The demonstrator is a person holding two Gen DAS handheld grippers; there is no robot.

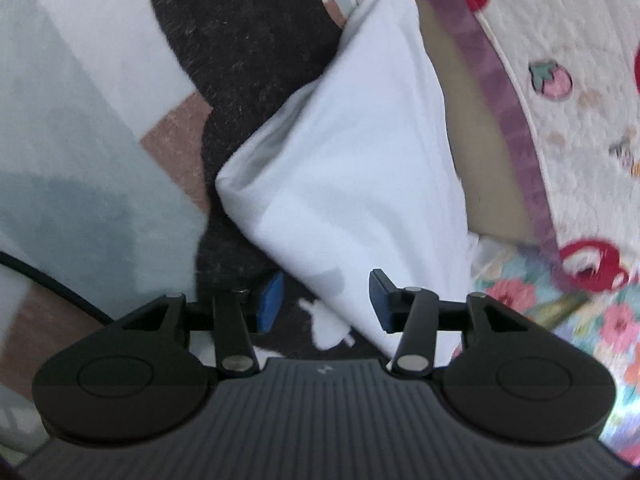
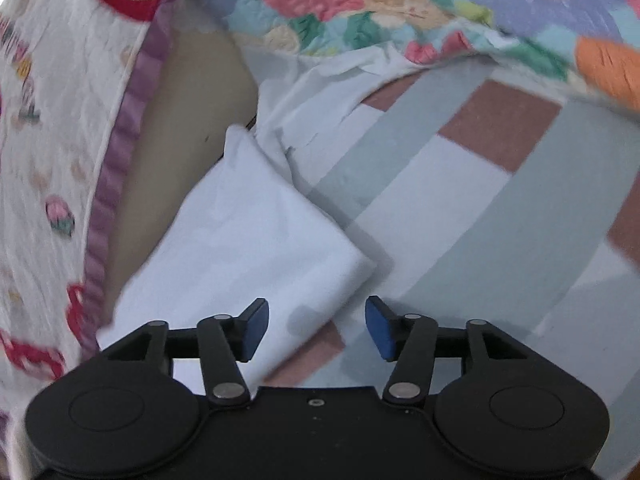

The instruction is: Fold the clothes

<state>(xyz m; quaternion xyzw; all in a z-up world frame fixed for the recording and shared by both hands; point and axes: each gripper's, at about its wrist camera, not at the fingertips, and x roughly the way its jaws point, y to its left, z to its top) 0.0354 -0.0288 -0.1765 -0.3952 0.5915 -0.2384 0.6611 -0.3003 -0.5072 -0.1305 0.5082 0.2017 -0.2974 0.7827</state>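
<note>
Left wrist view: the left gripper has its jaws wide apart and holds nothing. The white cloth lies ahead of it as a folded, roughly triangular packet that tapers toward the camera, its near tip passing between the blue pads without being pinched. The cloth rests partly on a dark rug patch and partly against a tan surface; a quilt with a purple border hangs or lies to the right. A black cable runs in at lower left.

Right wrist view: the right gripper is also spread wide, with nothing between the pads. The same cloth lies on a checked rug, its folded corner just ahead of the jaws and one edge running under the left pad. Looser, crumpled white fabric trails off its far end toward a floral quilt.

The cloth looks light, thin and limp: I judge it will sag and slide open if lifted by one point. The doubled edges and the crisp corner near the right gripper seem the firmest places to pinch, with both grippers taking matching corners so the layers stay together. The loose far end may drag and undo the fold.
</note>
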